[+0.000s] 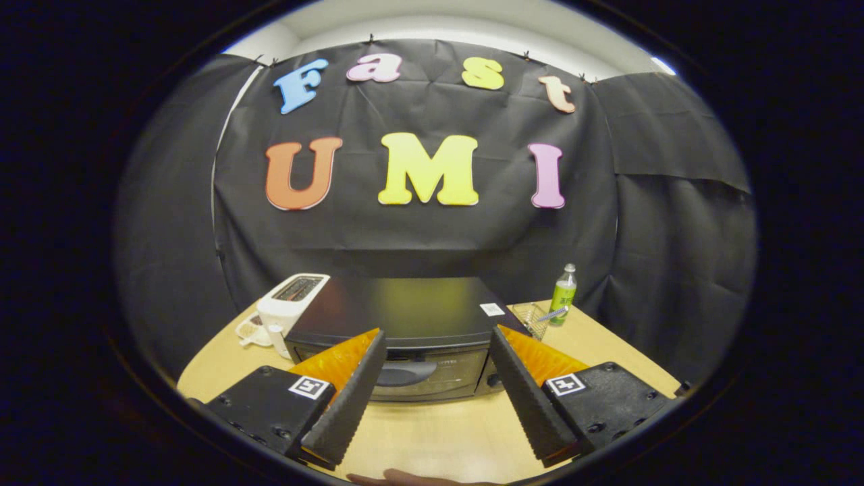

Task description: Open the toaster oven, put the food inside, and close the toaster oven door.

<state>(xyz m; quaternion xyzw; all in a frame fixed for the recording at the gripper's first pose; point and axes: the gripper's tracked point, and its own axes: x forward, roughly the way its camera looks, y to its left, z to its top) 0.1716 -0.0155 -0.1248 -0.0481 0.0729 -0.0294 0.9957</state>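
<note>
The tongs [437, 344] stood spread wide apart, released, holding nothing and touching nothing, poised above the wooden counter [425, 432] in the lower middle of the frame. Just beyond the fingertips, at centre, sat the black toaster oven [405, 337] with its door shut, its handle [405, 373] showing between the fingers. A white toaster [287, 307] stood at its left; a green bottle [563, 295] and wire basket [530, 317] at its right.
</note>
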